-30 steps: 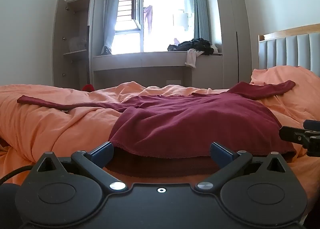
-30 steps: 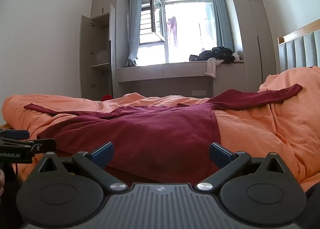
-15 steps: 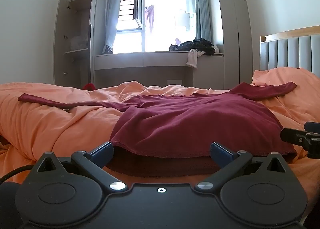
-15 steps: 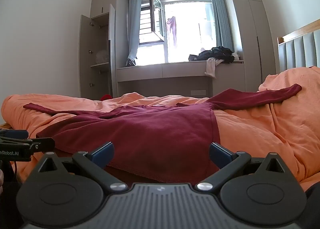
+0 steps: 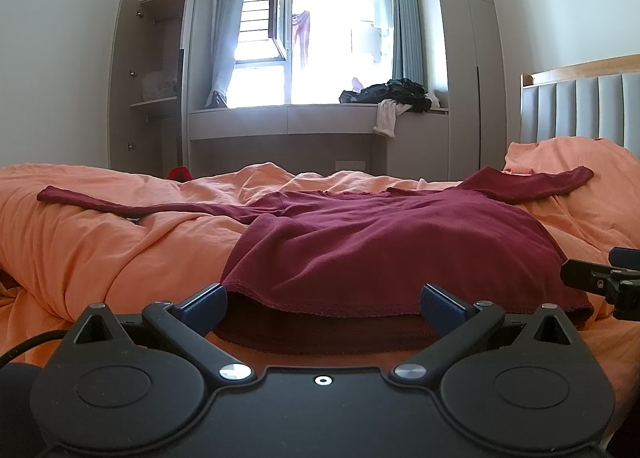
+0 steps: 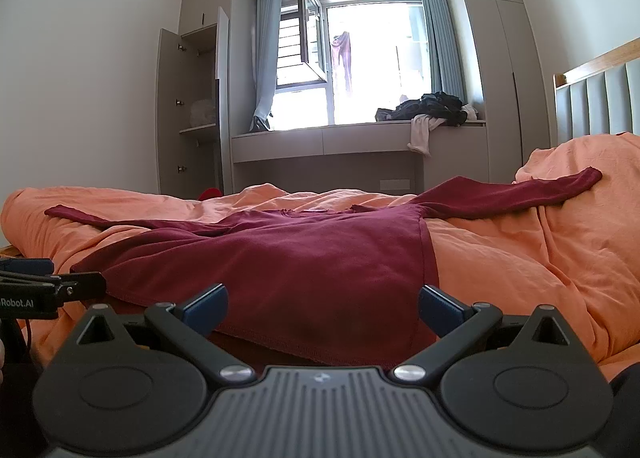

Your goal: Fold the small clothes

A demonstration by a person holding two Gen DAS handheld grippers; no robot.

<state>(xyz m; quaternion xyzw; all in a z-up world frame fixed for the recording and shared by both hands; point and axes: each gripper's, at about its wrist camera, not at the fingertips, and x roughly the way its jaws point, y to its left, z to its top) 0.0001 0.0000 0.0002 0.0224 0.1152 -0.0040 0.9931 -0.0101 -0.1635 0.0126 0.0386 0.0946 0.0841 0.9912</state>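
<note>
Left gripper [image 5: 323, 304]: jaws spread wide, nothing between them, low at the near hem of the shirt [image 5: 380, 242]. Blue fingertips [image 5: 202, 304] sit just short of the hem edge, straddling the left part of it. Cannot tell whether they touch the fabric.

Right gripper [image 6: 323, 304]: also spread wide and empty, parked at the same hem further right. Its tip shows at the right edge of the left camera view, beside the hem's right corner.

Shirt: dark red, long-sleeved, lying mostly flat on the orange duvet [image 5: 100, 225], hem toward the grippers, neckline on the far side. Left sleeve [image 5: 120, 205] runs out straight to the left, right sleeve [image 6: 520, 193] angles up to the right onto a raised hump of bedding. The hem gapes slightly, with the lower layer visible under the top one.

Step, as I read it: grab the hem at both corners for the first fold.

How to do it well:
- Go for the corners, not mid-hem. The left gripper looks too far inboard and should probably shift left.
- Bite both layers. Since the hem gapes, catching only the top layer would open the shirt instead of folding it.
- Come in low and level so the lower finger slides under without ploughing the duvet.
- Close both sides before lifting, then lift evenly.
- The duvet is soft and lumpy, so expect the shirt to drag and wrinkle. Keep light tension across the hem.
- Sleeves are out wide, so they likely need folding in.
</note>
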